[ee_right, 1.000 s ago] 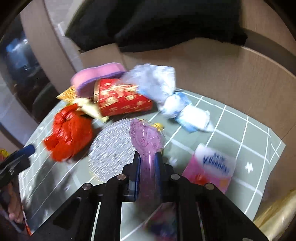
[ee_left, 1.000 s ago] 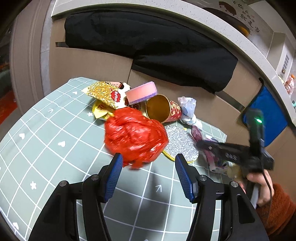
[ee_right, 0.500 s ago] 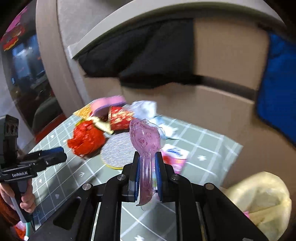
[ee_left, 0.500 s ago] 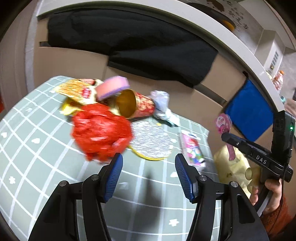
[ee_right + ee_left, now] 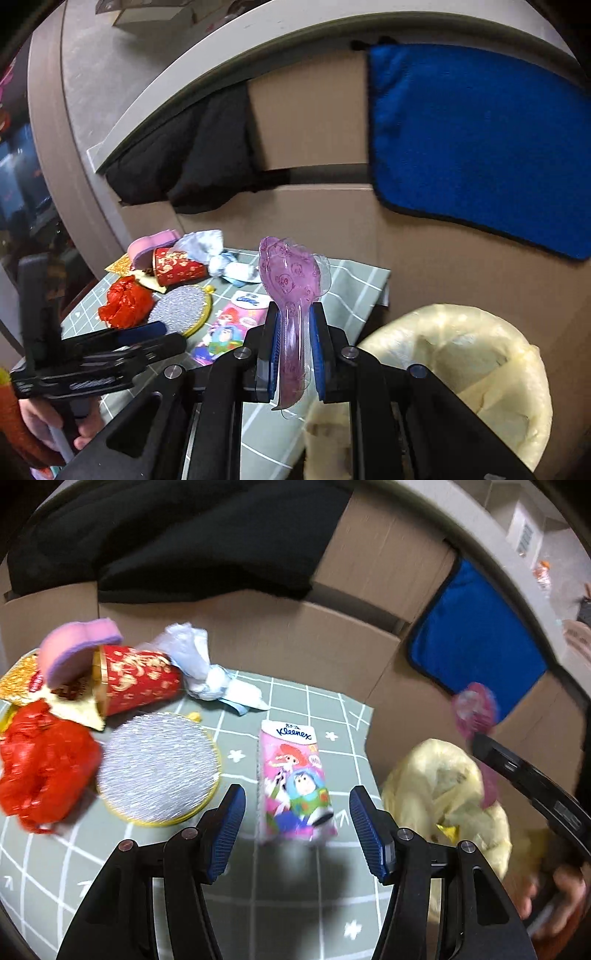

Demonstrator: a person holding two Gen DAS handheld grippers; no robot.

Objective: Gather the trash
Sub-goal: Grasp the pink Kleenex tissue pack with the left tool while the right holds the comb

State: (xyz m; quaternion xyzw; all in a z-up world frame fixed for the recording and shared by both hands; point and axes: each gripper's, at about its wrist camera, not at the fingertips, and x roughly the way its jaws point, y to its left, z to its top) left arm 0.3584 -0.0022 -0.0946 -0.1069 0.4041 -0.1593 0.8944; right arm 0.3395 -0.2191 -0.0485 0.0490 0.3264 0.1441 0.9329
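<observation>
On the table [image 5: 303,897], a red crumpled bag [image 5: 40,768] lies at nine o'clock, a silver round disc [image 5: 157,766] beside it, with a red and gold cup [image 5: 138,685] tipped over at ten. The left gripper [image 5: 297,832] is released, its jaws wide around a Kleenex pack [image 5: 293,781] without touching it. At three o'clock, the right gripper [image 5: 293,354] is clenched on a pink plastic wrapper [image 5: 290,280] beside the yellow trash bag [image 5: 476,369].

Cardboard backdrop, curved grey counter overhead

Cardboard boxes [image 5: 314,125] wall in the green grid-patterned table mat [image 5: 280,897]; black cloth [image 5: 177,535] and a blue towel [image 5: 476,133] drape them under a grey counter edge [image 5: 221,66].
</observation>
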